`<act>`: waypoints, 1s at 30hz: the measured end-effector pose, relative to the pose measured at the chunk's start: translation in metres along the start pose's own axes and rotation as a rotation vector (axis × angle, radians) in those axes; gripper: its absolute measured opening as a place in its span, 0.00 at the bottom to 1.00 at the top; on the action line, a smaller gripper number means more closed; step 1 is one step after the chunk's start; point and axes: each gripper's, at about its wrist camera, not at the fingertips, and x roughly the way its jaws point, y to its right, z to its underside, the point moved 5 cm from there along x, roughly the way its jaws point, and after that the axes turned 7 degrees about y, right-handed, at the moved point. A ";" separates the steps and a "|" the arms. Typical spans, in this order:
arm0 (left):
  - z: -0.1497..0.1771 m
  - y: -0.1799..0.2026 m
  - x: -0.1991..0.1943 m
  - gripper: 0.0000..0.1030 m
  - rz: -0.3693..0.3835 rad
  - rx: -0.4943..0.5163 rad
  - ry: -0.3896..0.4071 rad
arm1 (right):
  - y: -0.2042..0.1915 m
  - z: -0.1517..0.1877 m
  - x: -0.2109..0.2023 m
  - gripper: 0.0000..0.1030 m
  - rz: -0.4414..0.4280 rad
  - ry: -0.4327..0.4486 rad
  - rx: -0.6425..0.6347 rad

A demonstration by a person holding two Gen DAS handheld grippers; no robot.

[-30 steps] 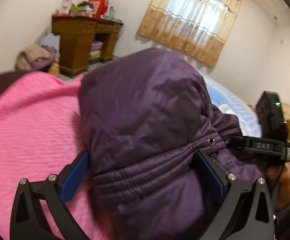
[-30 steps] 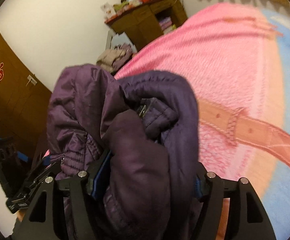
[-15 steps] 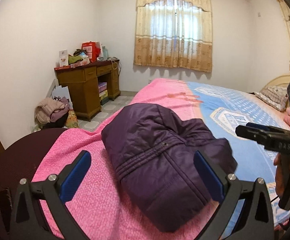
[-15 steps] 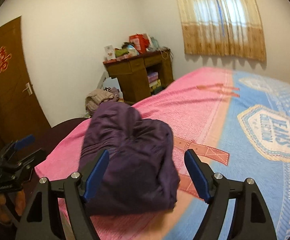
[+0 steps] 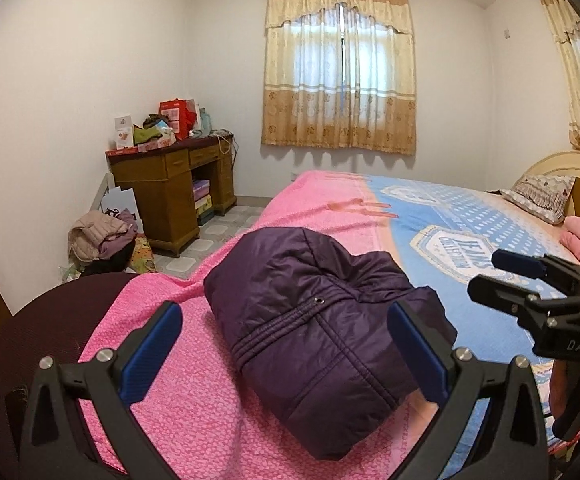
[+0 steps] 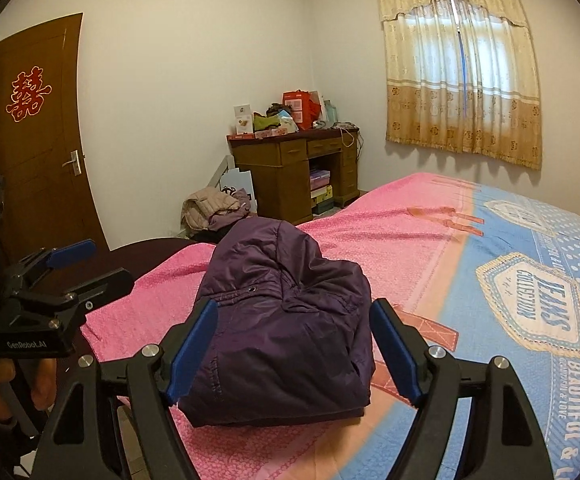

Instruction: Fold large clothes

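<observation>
Both grippers [image 5: 283, 348] [image 6: 292, 346] have let go—jaws wide, empty—purple jacket [image 5: 322, 320] lies folded, puffy.

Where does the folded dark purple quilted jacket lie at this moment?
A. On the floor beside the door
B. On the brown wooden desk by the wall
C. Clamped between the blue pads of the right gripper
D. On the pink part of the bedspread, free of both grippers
D: the folded dark purple quilted jacket rests on the pink part of the bedspread, while the left gripper and the right gripper stand open, clear of it.
</observation>
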 end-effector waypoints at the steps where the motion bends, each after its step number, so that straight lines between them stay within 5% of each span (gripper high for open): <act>1: -0.001 0.000 -0.001 1.00 0.001 -0.003 0.003 | -0.001 0.000 0.000 0.76 -0.002 -0.001 -0.002; 30: -0.001 0.002 -0.004 1.00 -0.011 0.003 0.020 | -0.008 0.000 -0.004 0.76 -0.006 0.012 0.011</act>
